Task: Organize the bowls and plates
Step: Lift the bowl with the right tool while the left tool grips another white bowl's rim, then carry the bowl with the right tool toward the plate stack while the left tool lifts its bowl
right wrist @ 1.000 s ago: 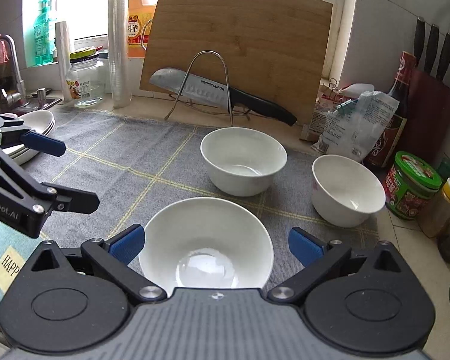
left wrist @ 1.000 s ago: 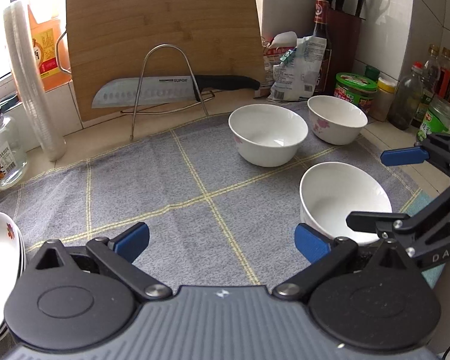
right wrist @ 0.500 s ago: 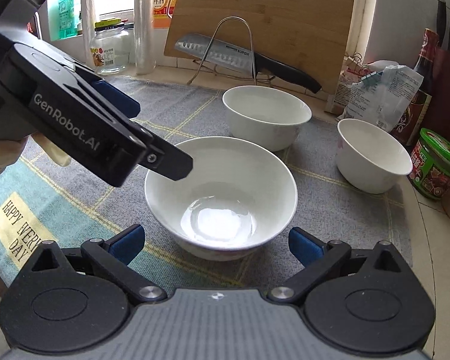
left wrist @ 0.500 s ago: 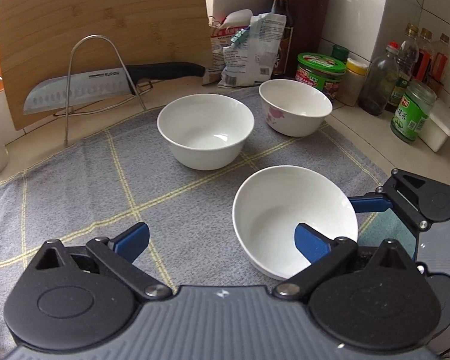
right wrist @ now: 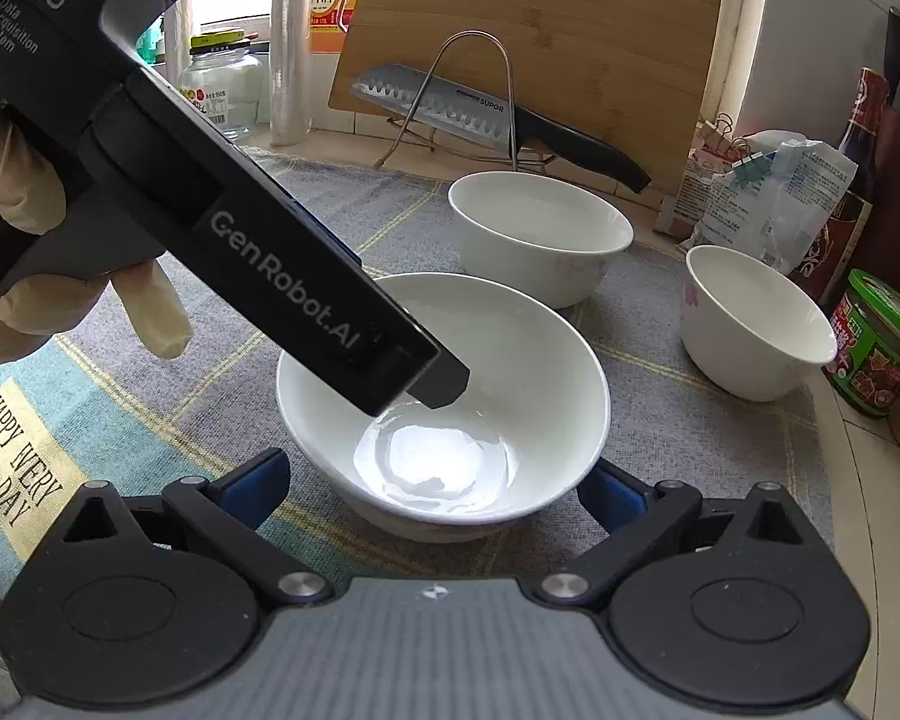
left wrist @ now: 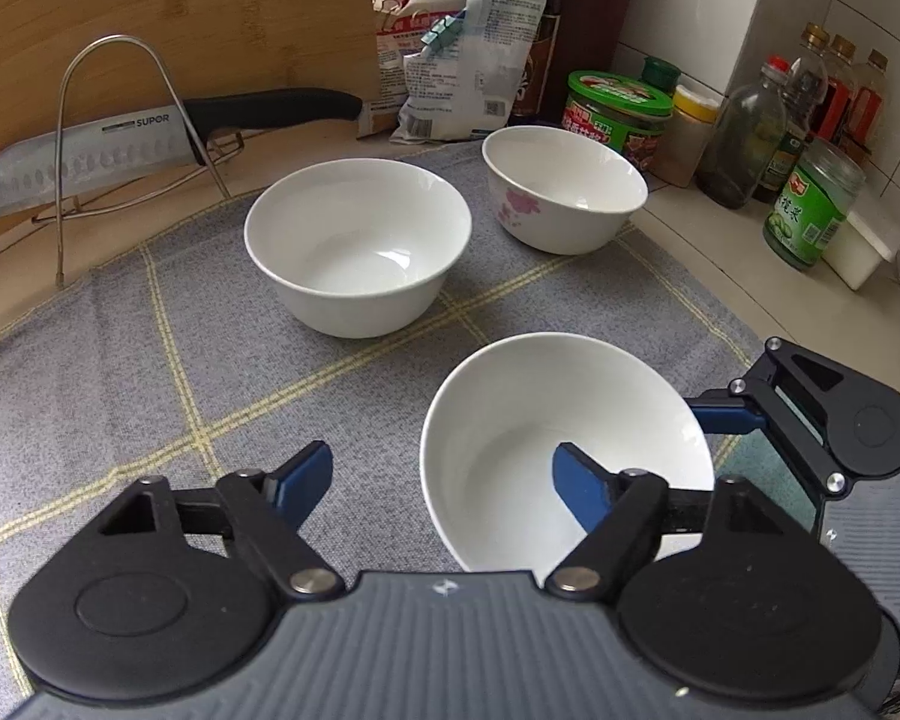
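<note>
Three white bowls stand on a grey checked cloth (left wrist: 150,360). The nearest bowl (left wrist: 510,420) has my left gripper (left wrist: 438,480) astride its left rim: one blue pad hangs inside the bowl, the other outside, and neither touches the wall. Its jaws are closing. In the right wrist view that gripper's black finger (right wrist: 330,300) dips into the same bowl (right wrist: 510,360). My right gripper (right wrist: 432,489) stands open, with a finger on each side of that bowl's base. Behind are a plain bowl (left wrist: 357,246) and a pink-flowered bowl (left wrist: 564,189).
A knife (left wrist: 120,144) lies on a wire rack before a wooden cutting board (right wrist: 540,18). Packets, a green-lidded jar (left wrist: 618,114) and several bottles crowd the back right corner. A gloved hand (right wrist: 18,240) holds the left gripper. A teal mat (right wrist: 24,450) lies at the left.
My left gripper has swung right, from beside the nearest bowl to over its rim, and its jaws have narrowed. The right gripper has sunk closer around that bowl.
</note>
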The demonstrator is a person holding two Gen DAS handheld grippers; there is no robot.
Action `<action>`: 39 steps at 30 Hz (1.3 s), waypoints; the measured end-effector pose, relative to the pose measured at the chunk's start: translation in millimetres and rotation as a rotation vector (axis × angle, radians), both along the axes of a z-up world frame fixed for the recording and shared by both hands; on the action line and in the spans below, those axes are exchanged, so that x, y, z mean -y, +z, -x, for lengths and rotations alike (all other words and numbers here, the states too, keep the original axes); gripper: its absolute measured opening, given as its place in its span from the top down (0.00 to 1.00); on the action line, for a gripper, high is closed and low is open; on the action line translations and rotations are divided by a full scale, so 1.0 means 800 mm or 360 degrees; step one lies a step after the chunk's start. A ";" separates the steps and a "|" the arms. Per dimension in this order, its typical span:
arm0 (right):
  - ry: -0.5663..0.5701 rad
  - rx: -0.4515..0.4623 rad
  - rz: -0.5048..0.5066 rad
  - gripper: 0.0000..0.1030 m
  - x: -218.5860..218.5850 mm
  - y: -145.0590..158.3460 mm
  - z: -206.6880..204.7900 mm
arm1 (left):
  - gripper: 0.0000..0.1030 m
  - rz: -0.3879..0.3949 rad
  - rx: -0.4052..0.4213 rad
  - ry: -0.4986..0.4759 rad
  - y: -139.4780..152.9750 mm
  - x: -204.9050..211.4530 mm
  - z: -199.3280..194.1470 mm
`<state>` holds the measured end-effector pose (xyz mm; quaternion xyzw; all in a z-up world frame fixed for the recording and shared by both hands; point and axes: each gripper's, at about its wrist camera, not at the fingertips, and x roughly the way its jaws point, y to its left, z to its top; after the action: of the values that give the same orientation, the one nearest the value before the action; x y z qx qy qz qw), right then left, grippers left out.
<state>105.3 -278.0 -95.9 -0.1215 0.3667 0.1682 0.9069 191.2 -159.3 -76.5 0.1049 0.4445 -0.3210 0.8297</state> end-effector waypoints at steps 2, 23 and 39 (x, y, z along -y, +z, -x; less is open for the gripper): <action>-0.0008 0.0005 0.0002 0.00 0.000 0.000 -0.001 | 0.30 0.0016 -0.0021 -0.0016 0.000 0.002 -0.002; -0.0026 -0.0030 -0.0022 0.08 -0.001 0.008 -0.007 | 0.52 0.0090 -0.0126 -0.0066 -0.001 0.014 -0.005; 0.0235 -0.0009 0.0006 0.08 -0.055 0.030 -0.010 | 0.52 0.0133 -0.0061 0.0203 0.020 -0.070 0.012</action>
<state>113.3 -234.2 -71.9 -0.1494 0.3597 0.2342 0.8908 181.9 -103.0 -60.4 0.0355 0.4523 -0.2876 0.8435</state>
